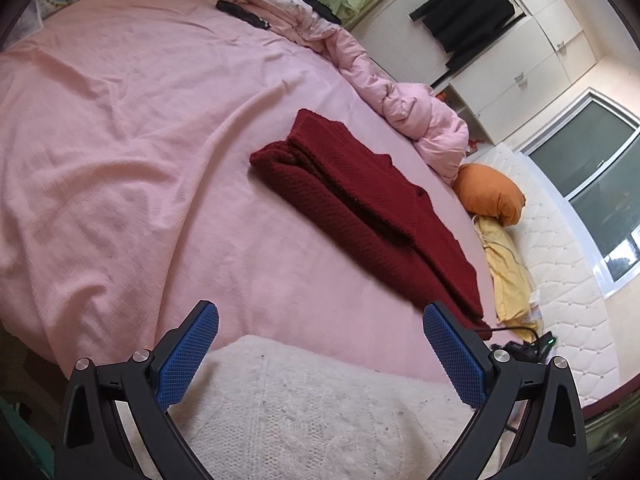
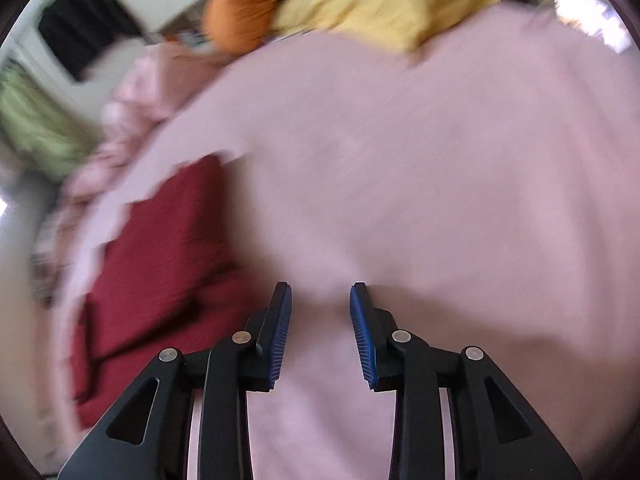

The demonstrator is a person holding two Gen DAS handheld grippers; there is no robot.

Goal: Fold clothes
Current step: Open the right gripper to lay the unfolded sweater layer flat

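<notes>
Left wrist view showed the left tool (image 1: 320,334) spread wide and empty, with a folded red sweater (image 1: 360,208) mid-frame on the pink bed (image 1: 120,140). Right tool (image 2: 320,312), blurred, stood partly apart, empty.

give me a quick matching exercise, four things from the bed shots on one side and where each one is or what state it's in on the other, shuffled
Things:
1. red knit
2. white knit
3. orange pillow
4. black garment

Places or states:
A. hanging on the wardrobe
B. folded on the pink sheet
C. under the open left gripper
D. at the bed's edge, next to the yellow cloth

Pairs: 1-B, 2-C, 3-D, 4-A
</notes>
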